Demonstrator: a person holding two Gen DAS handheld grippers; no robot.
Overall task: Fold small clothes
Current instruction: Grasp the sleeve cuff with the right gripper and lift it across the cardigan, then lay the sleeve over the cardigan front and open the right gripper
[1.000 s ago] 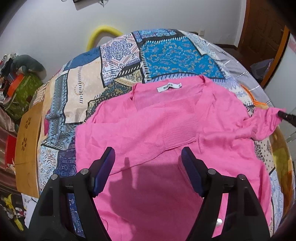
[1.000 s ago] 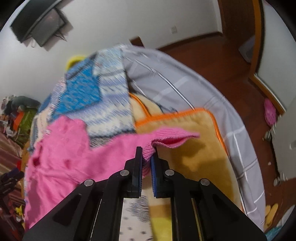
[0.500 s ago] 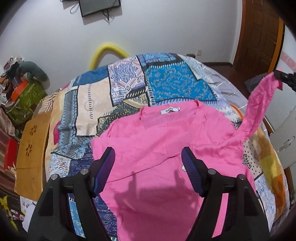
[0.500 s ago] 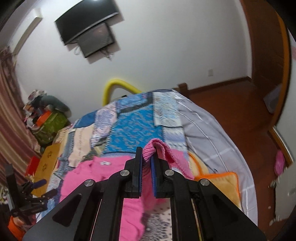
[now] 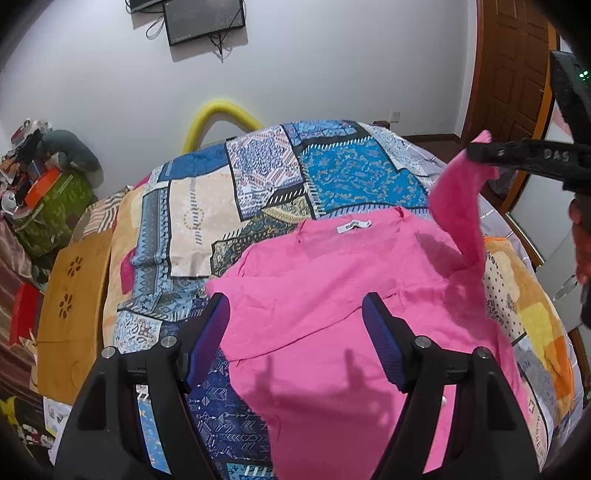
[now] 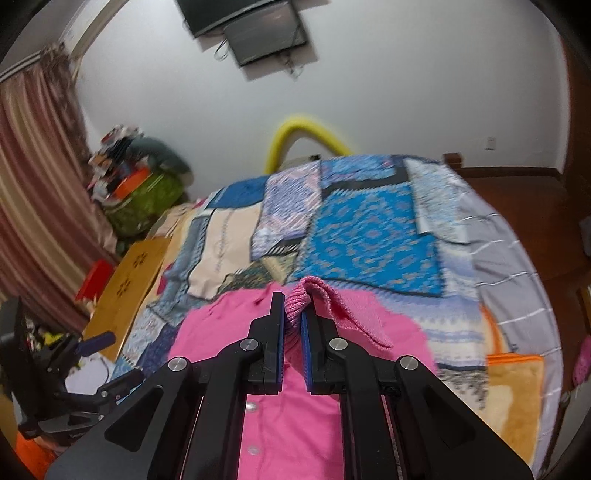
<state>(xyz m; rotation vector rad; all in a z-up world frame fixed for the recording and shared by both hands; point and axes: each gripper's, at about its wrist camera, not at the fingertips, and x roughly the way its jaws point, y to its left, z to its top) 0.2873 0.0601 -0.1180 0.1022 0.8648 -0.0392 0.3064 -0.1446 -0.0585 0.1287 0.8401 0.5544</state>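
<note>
Item: pink top (image 5: 332,295), spread face-up on the patchwork bedspread (image 5: 258,177), which serves as landmark for all entries below.

- Pink top: you have its body lying flat near the middle of the bedspread, white neck label (image 5: 353,226) toward the far end of the bedspread, buttons visible along the front in the right wrist view.
- Sleeve (image 5: 458,206): lifted clear of the bedspread, rising from the top's shoulder toward the bedspread's right side; its ribbed cuff (image 6: 306,295) is folded over.
- Right gripper (image 6: 293,325): your jaws are pressed together on the cuff, holding the sleeve in the air above the bedspread.
- Left gripper (image 5: 295,332): your jaws stand wide apart with nothing between the pads, hovering above the top's lower half; its shadow falls on the pink fabric.
- Yellow tube (image 5: 221,118): arched beyond the far edge of the bedspread, against the white wall.
- Wooden board (image 5: 74,295): beside the bedspread's left edge.
- Wall screen (image 5: 203,18): mounted high above the bedspread's far end.
</note>
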